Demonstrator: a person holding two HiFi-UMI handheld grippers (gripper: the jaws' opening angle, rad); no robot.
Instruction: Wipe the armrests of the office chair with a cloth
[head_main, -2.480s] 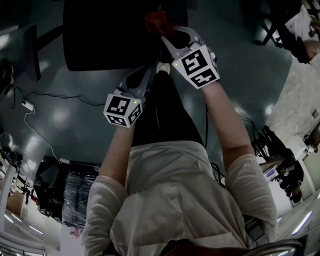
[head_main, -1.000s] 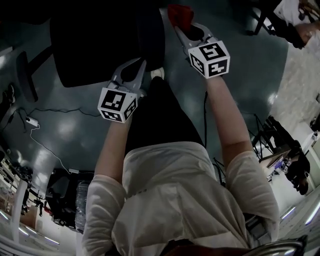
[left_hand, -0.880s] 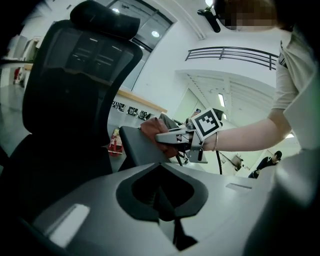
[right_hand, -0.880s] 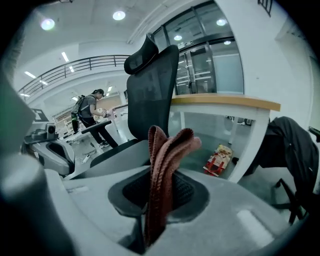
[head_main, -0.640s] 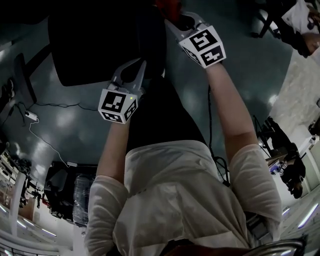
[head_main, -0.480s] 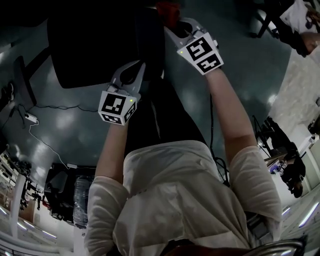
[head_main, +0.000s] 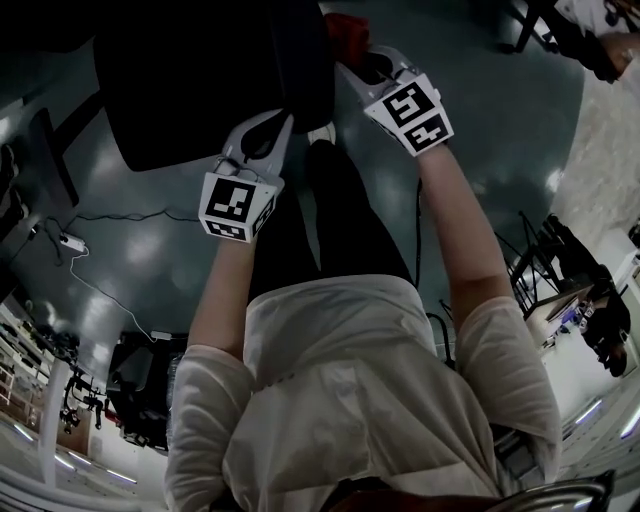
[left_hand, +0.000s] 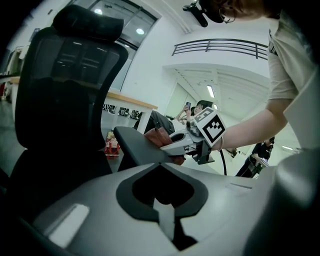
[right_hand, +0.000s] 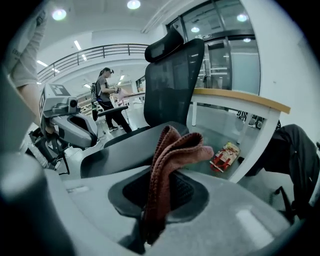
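Note:
A black office chair stands in front of me. My right gripper is shut on a reddish-brown cloth at the chair's near armrest. In the right gripper view the cloth folds up out of the jaws just over the dark armrest pad. The left gripper view shows the cloth pressed on that armrest. My left gripper hangs shut and holds nothing, beside the seat and short of the armrest; in its own view, the left gripper points at the pad.
The chair's other armrest sticks out at the left. A cable and power strip lie on the grey floor. A white desk stands behind the chair with a red packet under it. A person stands far back.
The right gripper and cloth have slid a little back and forth at the armrest. The left gripper has stayed shut beside the seat and risen slightly since the oldest frame.

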